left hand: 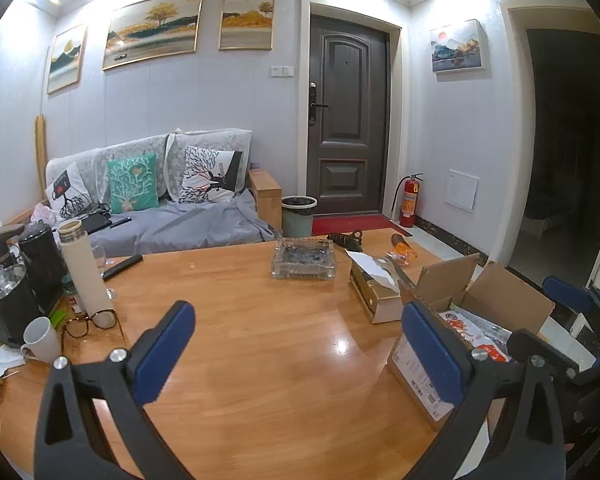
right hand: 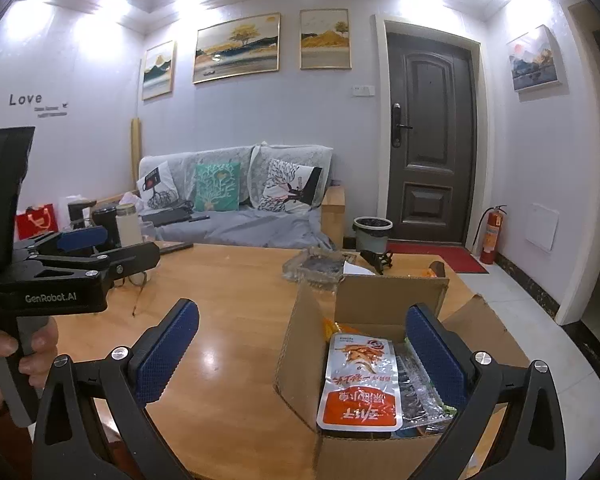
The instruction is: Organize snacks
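Observation:
An open cardboard box [right hand: 300, 344] stands on the wooden table [right hand: 228, 304] at its right side. An orange and white snack packet [right hand: 360, 384] lies on top inside it, with clear-wrapped packets [right hand: 420, 396] beside it. My right gripper [right hand: 300, 348] is open and empty, just above the box's left wall. My left gripper [left hand: 300, 344] is open and empty over bare table, left of the box [left hand: 416, 376]; snack packets [left hand: 476, 336] show inside. The left gripper also shows at the left of the right wrist view [right hand: 112, 246].
A glass ashtray [left hand: 303, 259], a tissue box [left hand: 374, 292] and an orange packet [left hand: 404, 249] sit at the table's far side. Kettles [left hand: 8, 304], a flask [left hand: 86, 272], a white mug [left hand: 40, 338] and glasses [left hand: 92, 322] crowd the left edge. A sofa [left hand: 172, 208] stands behind.

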`<state>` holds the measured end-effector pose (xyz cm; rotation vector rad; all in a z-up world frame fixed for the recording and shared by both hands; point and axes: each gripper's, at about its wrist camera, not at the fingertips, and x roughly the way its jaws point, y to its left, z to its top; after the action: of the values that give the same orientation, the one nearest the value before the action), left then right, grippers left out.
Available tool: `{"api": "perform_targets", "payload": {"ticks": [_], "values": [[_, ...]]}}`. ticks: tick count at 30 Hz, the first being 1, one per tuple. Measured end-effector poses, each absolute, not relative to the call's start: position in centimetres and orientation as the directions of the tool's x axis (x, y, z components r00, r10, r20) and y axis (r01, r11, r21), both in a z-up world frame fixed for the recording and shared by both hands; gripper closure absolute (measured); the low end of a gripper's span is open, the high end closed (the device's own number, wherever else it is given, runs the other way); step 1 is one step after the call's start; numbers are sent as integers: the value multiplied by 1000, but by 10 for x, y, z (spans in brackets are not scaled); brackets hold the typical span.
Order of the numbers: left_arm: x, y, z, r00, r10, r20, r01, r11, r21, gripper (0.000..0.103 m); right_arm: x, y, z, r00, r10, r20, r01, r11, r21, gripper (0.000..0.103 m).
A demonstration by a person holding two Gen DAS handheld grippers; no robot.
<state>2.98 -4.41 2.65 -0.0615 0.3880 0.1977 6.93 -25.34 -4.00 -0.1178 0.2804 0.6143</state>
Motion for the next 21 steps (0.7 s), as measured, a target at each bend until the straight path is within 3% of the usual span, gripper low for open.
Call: {"api": "perform_targets", "payload": {"ticks": [21], "values": [[31, -46, 24, 912, 156, -378, -180, 983, -29, 1, 68, -255, -45, 780, 546, -305, -578, 815, -20, 0]]}}
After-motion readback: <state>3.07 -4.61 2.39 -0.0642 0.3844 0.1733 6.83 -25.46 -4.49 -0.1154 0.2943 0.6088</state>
